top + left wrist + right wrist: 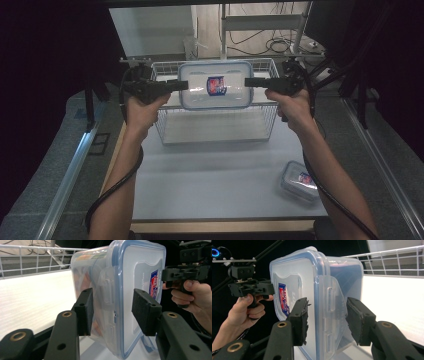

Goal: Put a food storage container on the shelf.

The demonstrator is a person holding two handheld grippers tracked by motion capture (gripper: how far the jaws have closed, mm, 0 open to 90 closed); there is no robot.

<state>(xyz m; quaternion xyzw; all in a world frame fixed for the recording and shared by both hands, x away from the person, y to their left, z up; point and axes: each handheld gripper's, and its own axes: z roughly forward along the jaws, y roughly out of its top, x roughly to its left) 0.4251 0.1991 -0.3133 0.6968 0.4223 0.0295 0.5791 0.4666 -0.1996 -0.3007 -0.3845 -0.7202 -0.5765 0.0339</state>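
Large lidded container held above wire basket, clamped at both short ends: left gripper at its 9 o'clock, right gripper at 3 o'clock. Gripper views: pads pinching lid + base, side latches between. High view adds small container at table's 5 o'clock.
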